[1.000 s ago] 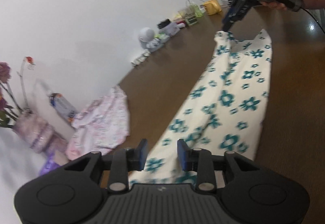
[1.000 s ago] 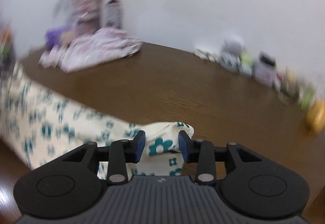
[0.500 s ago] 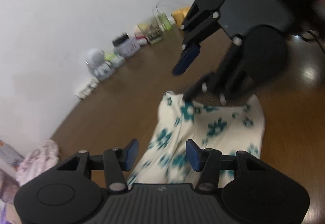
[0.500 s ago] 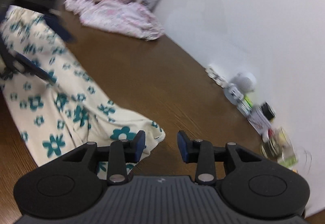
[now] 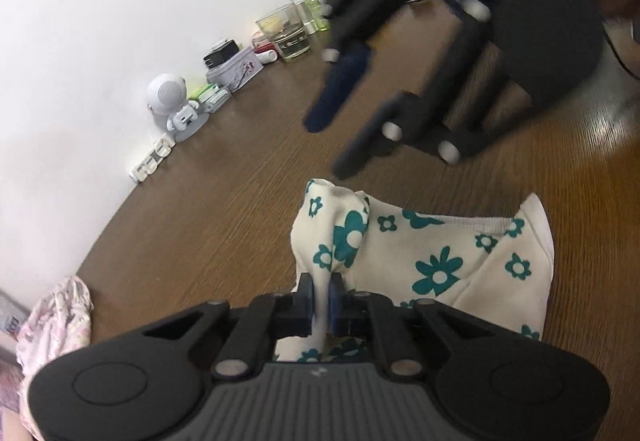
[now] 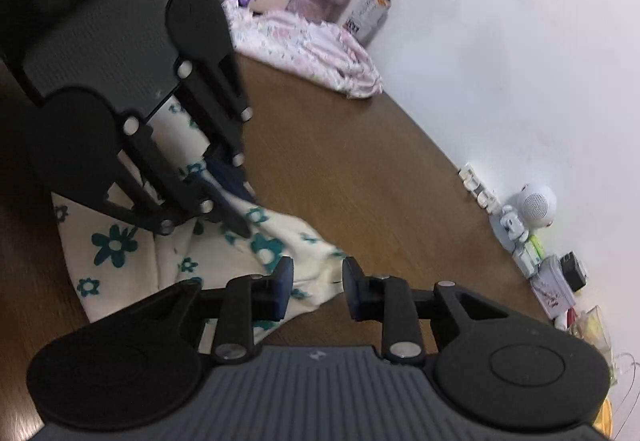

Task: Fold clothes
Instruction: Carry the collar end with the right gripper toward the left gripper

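A cream cloth garment printed with teal flowers (image 5: 436,265) is pinched by the left gripper (image 5: 320,299); the right gripper (image 6: 316,287) is held spread above the brown wooden surface (image 5: 224,201).

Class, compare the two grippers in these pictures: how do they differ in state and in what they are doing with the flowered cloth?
The left gripper is shut on a pinched ridge of the flowered cloth; the right gripper is open and holds nothing. The left one's jaws squeeze the fabric; the right one's jaws stand apart just above the cloth's edge. Both are black with blue pads and point at the same garment on the table.

Right gripper (image 5: 340,137) motion-blurred, its body cut by the top edge; floral garment (image 5: 436,265) partly hidden behind left gripper (image 5: 321,299).
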A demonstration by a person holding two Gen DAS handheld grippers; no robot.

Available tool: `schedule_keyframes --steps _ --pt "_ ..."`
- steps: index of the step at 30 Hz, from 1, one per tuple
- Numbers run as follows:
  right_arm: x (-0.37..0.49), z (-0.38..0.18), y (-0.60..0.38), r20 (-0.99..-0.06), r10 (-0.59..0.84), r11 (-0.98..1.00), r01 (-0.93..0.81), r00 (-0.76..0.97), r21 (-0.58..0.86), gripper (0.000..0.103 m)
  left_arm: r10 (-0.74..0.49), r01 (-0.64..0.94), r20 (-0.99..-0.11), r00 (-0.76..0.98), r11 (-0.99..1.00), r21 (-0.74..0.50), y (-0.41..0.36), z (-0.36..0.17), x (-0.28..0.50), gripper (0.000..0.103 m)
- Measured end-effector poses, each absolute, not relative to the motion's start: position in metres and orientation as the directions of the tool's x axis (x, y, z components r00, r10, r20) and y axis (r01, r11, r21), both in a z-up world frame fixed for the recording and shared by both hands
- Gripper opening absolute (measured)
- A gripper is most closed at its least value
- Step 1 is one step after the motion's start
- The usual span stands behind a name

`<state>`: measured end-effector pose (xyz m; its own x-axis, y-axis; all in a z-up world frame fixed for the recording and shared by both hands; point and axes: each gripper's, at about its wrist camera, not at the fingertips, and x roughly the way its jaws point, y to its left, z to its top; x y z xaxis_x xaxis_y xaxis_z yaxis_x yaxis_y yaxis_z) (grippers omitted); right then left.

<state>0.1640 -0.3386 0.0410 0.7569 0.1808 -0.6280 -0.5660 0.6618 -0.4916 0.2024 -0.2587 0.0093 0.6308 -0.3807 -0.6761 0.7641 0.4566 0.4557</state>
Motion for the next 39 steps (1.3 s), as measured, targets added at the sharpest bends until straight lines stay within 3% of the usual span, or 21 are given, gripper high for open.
schedule_keyframes --steps 6,11,13,14,16,17,21,23,24,28,32,35,39 --pt "0.184 0.052 -0.334 -0.717 0.238 0.507 -0.713 0.655 -0.483 0.030 -0.375 0.719 -0.614 0.695 0.368 0.589 -0.261 -0.003 0.184 0.006" --pt "0.207 0.045 -0.323 -0.809 0.230 0.392 -0.812 0.542 -0.433 0.032 -0.389 0.708 -0.592 0.706 0.365 0.605 -0.258 -0.004 0.179 0.007" --pt "0.209 0.042 -0.321 -0.836 0.229 0.360 -0.841 0.499 -0.403 0.026 -0.398 0.705 -0.582 0.709 0.417 0.574 -0.256 0.002 0.180 0.017" --pt "0.206 0.040 -0.320 -0.829 0.225 0.369 -0.832 0.512 -0.414 0.014 -0.416 0.711 -0.577 0.703 0.440 0.549 -0.255 0.006 0.179 0.020" --pt "0.201 0.037 -0.319 -0.813 0.217 0.388 -0.812 0.540 -0.436 0.006 -0.440 0.712 -0.561 0.702 0.474 0.519 -0.255 0.010 0.179 0.038" --pt "0.195 0.036 -0.319 -0.780 0.214 0.415 -0.777 0.588 -0.473 0.005 -0.444 0.706 -0.550 0.707 0.485 0.515 -0.256 0.011 0.178 0.040" --pt "0.161 0.029 -0.315 -0.581 0.189 0.567 -0.571 0.791 -0.594 0.005 -0.396 0.668 -0.541 0.742 0.510 0.542 -0.266 0.000 0.187 0.034" --pt "0.145 0.018 -0.309 -0.499 0.143 0.588 -0.479 0.855 -0.652 0.005 -0.392 0.680 -0.563 0.727 0.526 0.512 -0.266 -0.003 0.194 0.021" --pt "0.139 0.010 -0.305 -0.491 0.127 0.567 -0.469 0.862 -0.677 0.005 -0.397 0.707 -0.596 0.698 0.517 0.483 -0.265 -0.004 0.195 0.008" --pt "0.125 -0.004 -0.304 -0.539 0.127 0.507 -0.522 0.833 -0.686 0.005 -0.396 0.703 -0.585 0.708 0.476 0.528 -0.265 -0.008 0.188 0.004" --pt "0.122 0.018 -0.319 -0.574 0.163 0.540 -0.560 0.802 -0.628 0.022 -0.388 0.685 -0.564 0.729 0.420 0.595 -0.267 -0.012 0.179 0.004" --pt "0.128 0.040 -0.331 -0.603 0.193 0.539 -0.597 0.774 -0.594 0.022 -0.383 0.669 -0.549 0.743 0.384 0.637 -0.267 -0.018 0.166 0.004" --pt "0.137 0.034 -0.322 -0.674 0.164 0.397 -0.673 0.721 -0.624 0.022 -0.387 0.684 -0.568 0.726 0.325 0.653 -0.267 -0.021 0.158 0.004"
